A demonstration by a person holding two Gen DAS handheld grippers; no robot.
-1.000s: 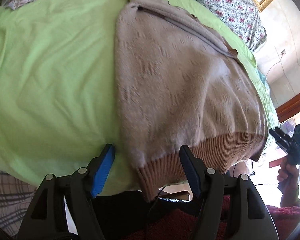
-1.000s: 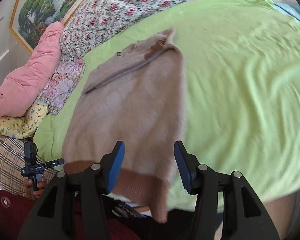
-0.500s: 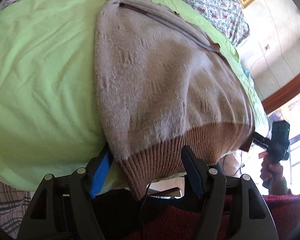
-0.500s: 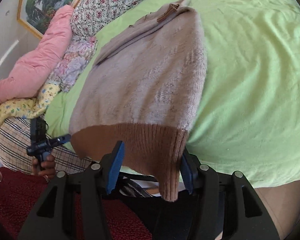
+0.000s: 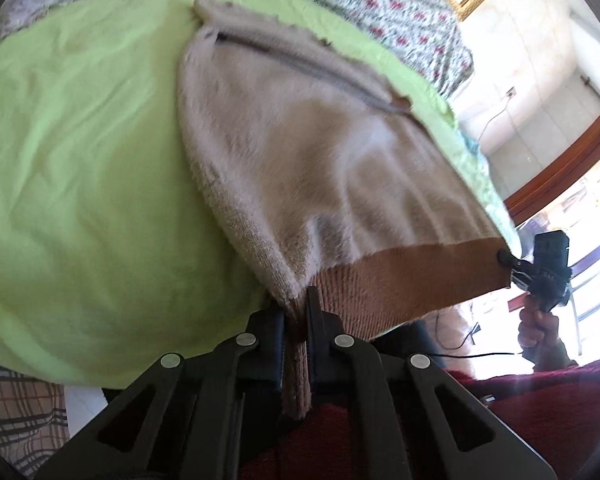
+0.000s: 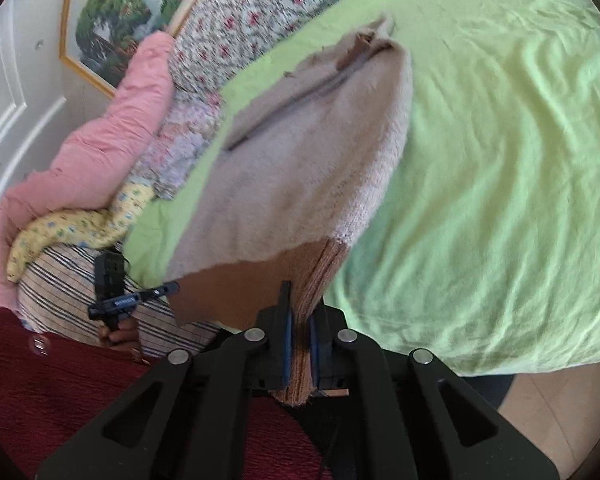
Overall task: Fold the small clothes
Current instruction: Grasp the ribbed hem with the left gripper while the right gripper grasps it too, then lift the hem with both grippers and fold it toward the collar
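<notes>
Both grippers are clamping the brown ribbed hem of a beige knitted sweater [image 5: 324, 152] that is lying flat on a green sheet [image 5: 80, 160], its hem reaching the near edge of the bed and its neck end pointing away toward the floral bedding [image 6: 260, 12]. The left gripper [image 5: 298, 316] is pinching the hem's left corner, its jaws having just been closing until the rib is squeezed between the pads and hanging out below them; the right gripper [image 6: 300, 320] is doing the same at the opposite corner, with a bunch of ribbing caught between its blue pads [image 6: 286, 344]. To fold well from here, the two hands should be lifting evenly, keeping the hem taut and level between them, and carrying it toward the neckline so the edges are meeting squarely rather than skewing. Each gripper is pointing forward and downward over the bed edge, the left more steeply. In each view the other gripper is showing at the far hem corner, gripped by a hand [image 5: 540, 332], though motion blur is leaving it uncertain whether both layers of the knit are being caught.
</notes>
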